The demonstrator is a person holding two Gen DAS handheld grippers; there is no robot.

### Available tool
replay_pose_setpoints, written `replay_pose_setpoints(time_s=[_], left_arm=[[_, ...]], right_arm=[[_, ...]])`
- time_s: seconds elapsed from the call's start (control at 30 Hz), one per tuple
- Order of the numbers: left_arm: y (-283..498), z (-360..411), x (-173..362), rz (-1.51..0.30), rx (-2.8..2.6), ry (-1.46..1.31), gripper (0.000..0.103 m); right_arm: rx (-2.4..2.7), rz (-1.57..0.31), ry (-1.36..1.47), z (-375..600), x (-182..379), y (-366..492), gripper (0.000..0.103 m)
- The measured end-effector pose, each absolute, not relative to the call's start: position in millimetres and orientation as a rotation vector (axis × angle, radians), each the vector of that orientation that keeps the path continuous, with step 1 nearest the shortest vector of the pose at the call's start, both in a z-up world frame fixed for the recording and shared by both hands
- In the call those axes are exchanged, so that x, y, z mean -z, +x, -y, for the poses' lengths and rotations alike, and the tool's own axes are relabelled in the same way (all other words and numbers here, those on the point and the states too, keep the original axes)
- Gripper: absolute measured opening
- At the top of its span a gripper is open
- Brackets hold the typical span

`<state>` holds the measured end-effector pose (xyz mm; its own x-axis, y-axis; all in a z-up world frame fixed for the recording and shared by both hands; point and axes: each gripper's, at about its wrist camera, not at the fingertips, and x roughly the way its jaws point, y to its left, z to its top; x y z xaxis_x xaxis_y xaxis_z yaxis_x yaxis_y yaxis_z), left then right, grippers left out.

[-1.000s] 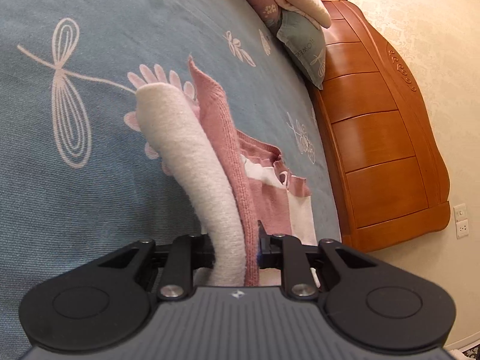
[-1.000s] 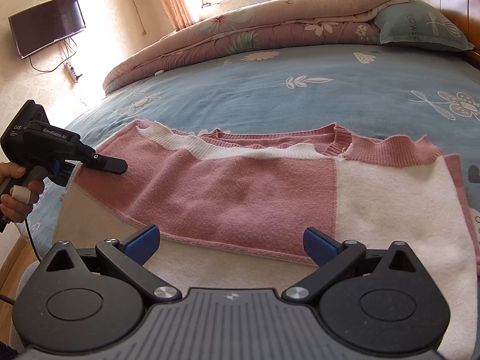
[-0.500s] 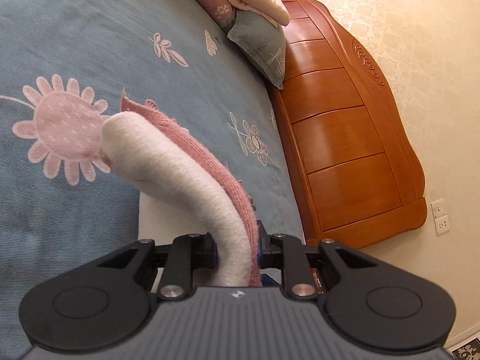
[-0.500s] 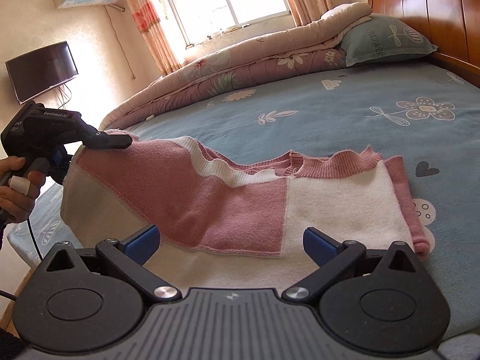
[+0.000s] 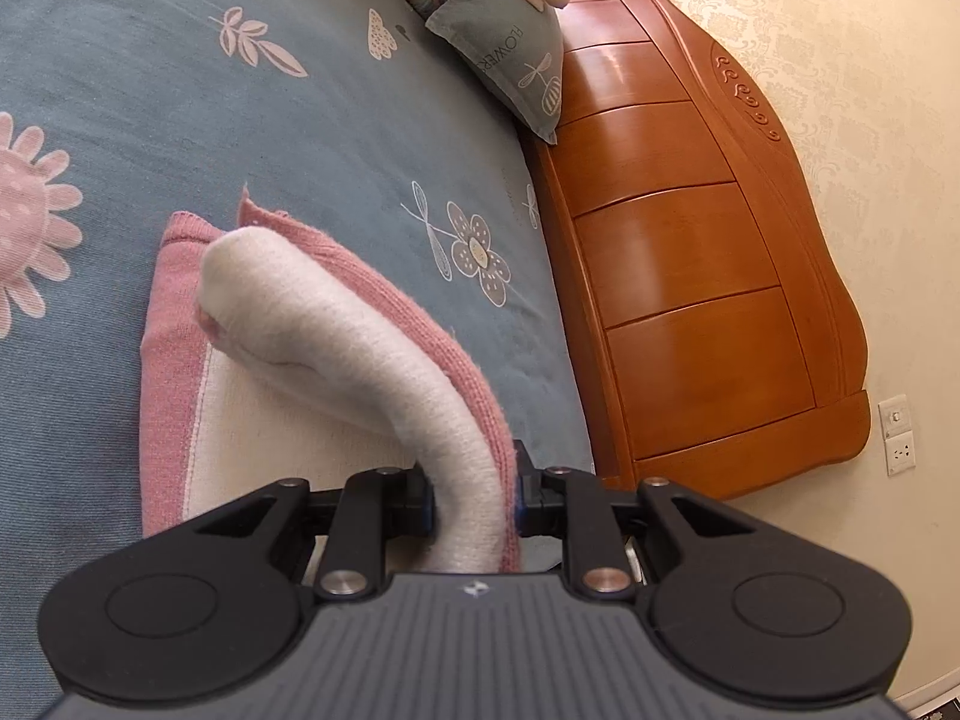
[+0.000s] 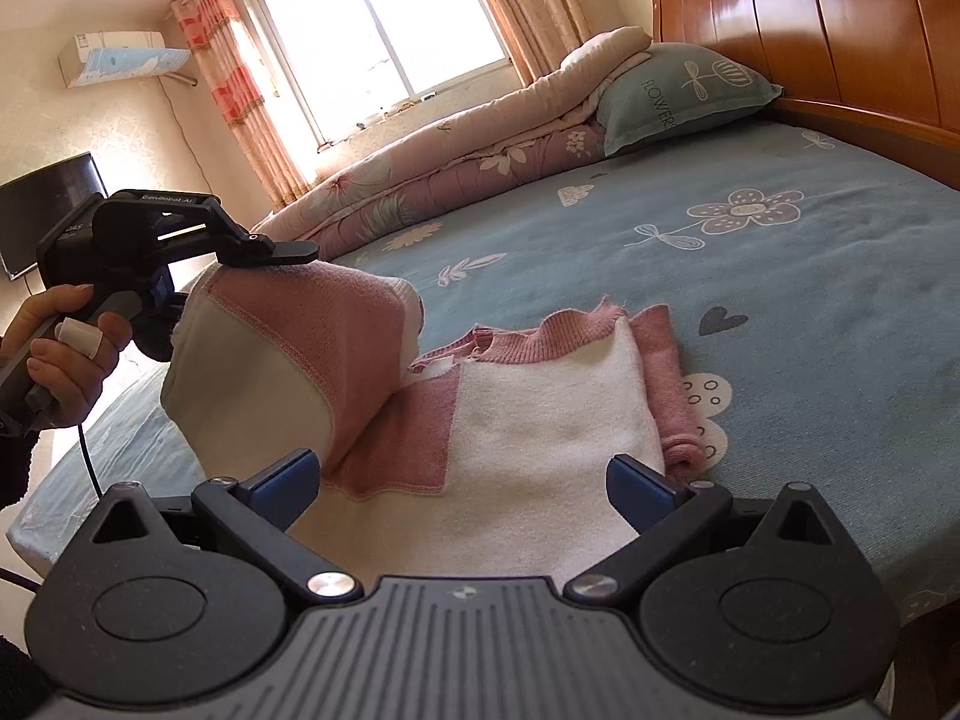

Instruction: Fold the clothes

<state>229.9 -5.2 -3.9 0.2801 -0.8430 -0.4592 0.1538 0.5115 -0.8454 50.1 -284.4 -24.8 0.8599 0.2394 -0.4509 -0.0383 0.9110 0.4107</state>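
Note:
A pink and cream knit sweater (image 6: 540, 414) lies on the blue bedspread (image 6: 780, 276). My left gripper (image 5: 474, 489) is shut on a folded edge of the sweater (image 5: 372, 360) and holds that side lifted above the bed. In the right wrist view the left gripper (image 6: 198, 240) holds the raised pink and cream flap at the left. My right gripper (image 6: 462, 480) is open and empty, low over the sweater's near cream part, with blue pads (image 6: 642, 489) either side.
A wooden headboard (image 5: 690, 252) stands at the right. A grey-green pillow (image 6: 678, 96) and a rolled floral quilt (image 6: 450, 162) lie at the bed's far side. A window, curtains and a wall television (image 6: 48, 210) are behind.
My left gripper has lifted its side of the sweater and carried it toward the headboard side, doubling it over. The right gripper has stayed open and tilted up.

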Motion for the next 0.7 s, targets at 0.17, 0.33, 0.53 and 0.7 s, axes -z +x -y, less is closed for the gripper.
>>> replay_pose_setpoints(time_s=[0.17,0.33,0.53,0.7], left_arm=[[233,34,8,-1.115,0.75,-0.758,0.02],[238,55,11,-1.155,0.73,-0.704,0.02],[243,78,11,-1.182,0.726,-0.639,0.02],[248,100,20,-1.217,0.717,-0.591,0.021]], right_arm=[[-0.125,-0.491,0.422,300,24,39,0.103],[-0.112,-0.479,0.44,309,27,36,0.103],[-0.107,-0.476,0.45,314,28,34,0.103],[-0.104,-0.487,0.451,312,31,33,0.103]])
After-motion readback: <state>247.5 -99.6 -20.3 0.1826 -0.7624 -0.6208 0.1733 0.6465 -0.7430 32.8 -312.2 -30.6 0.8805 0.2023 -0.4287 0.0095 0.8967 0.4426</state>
